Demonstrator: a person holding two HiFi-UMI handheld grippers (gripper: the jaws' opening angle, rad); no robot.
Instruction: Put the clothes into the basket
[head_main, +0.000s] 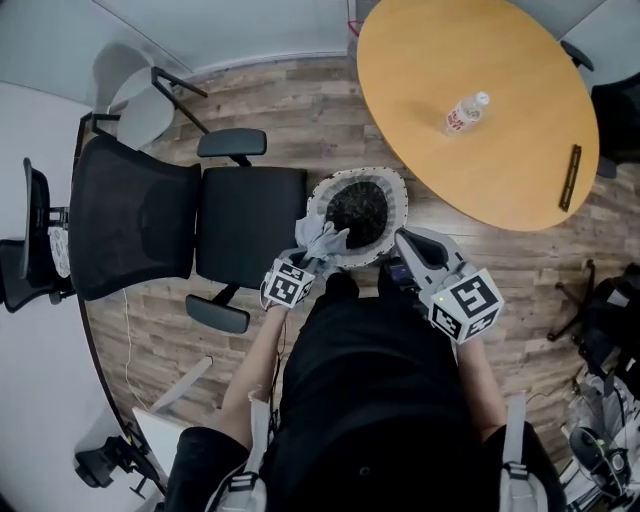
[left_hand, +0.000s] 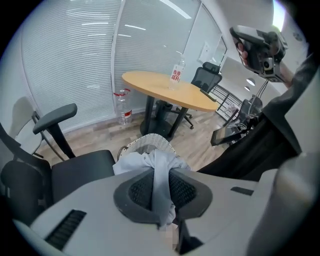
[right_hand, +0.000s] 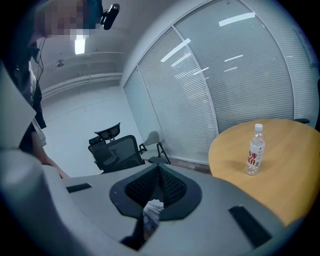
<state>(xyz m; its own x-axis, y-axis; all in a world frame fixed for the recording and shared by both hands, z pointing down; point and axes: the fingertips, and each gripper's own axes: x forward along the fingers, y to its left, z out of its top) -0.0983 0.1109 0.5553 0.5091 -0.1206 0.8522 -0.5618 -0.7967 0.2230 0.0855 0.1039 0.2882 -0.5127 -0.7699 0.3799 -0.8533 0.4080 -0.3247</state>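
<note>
Left gripper: jaws clamped on pale cloth, held bunched by the basket rim.
Right gripper: jaws pressed together, pale scrap pinched low between them.
Basket: set beside chair.

White woven basket stands upright on the wood floor with dark clothes piled inside. A pale grey-white garment is bunched and pinched in the left gripper, over the basket's near rim. A small pale cloth scrap is caught between the right gripper jaws.
</note>
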